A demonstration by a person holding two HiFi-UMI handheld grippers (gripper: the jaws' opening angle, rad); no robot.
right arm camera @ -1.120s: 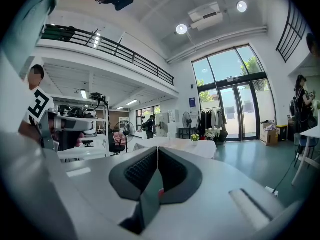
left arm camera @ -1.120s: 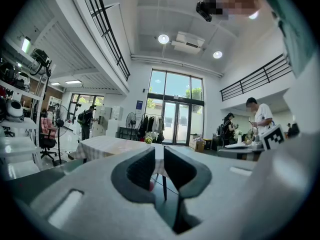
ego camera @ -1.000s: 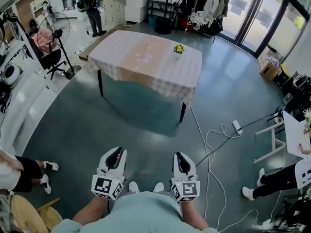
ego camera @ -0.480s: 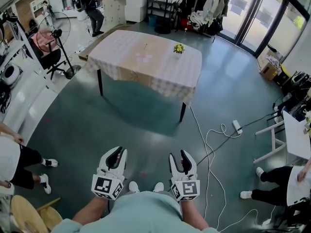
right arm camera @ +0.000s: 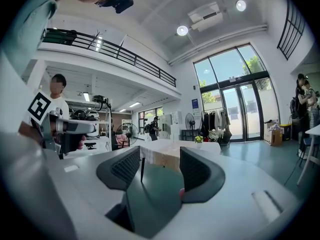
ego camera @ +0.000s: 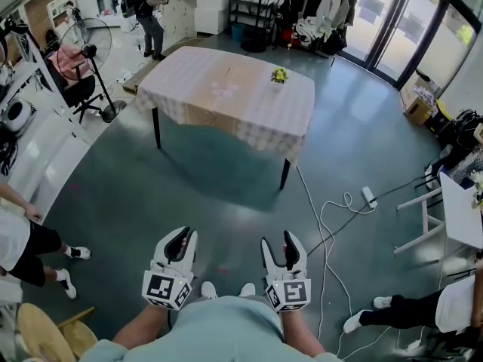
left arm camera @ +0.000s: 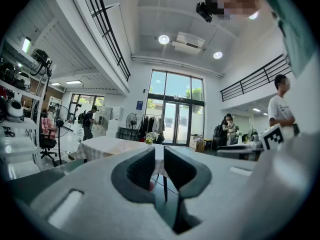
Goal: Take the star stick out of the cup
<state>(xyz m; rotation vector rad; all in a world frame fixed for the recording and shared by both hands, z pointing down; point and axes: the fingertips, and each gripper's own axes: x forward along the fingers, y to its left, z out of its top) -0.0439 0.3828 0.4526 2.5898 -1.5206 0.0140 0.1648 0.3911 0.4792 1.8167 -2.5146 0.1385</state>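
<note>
Far ahead stands a table (ego camera: 256,115) with a checked cloth. On it a thin stick (ego camera: 228,73) rises above a pale pink patch (ego camera: 224,90), too small to tell as a cup. A small pot of yellow flowers (ego camera: 278,75) stands to their right. Both grippers are held low, close to the body and far from the table. My left gripper (ego camera: 183,235) has its jaws together, with nothing in them. My right gripper (ego camera: 278,240) is open; its jaws have just been opening and nothing is between them. The right gripper view shows the table (right arm camera: 167,147) between the jaws, and the left gripper view shows it (left arm camera: 107,146) too.
Green floor lies between me and the table. White cables (ego camera: 332,225) and a power strip (ego camera: 368,197) trail at the right. A standing fan (ego camera: 90,44) and a chair are at the left. People stand at the left edge, far back and at the right, by a white desk (ego camera: 460,210).
The right gripper's jaws have spread from shut to wide open. Both hands stayed in place. People at the edges of the room have shifted.
</note>
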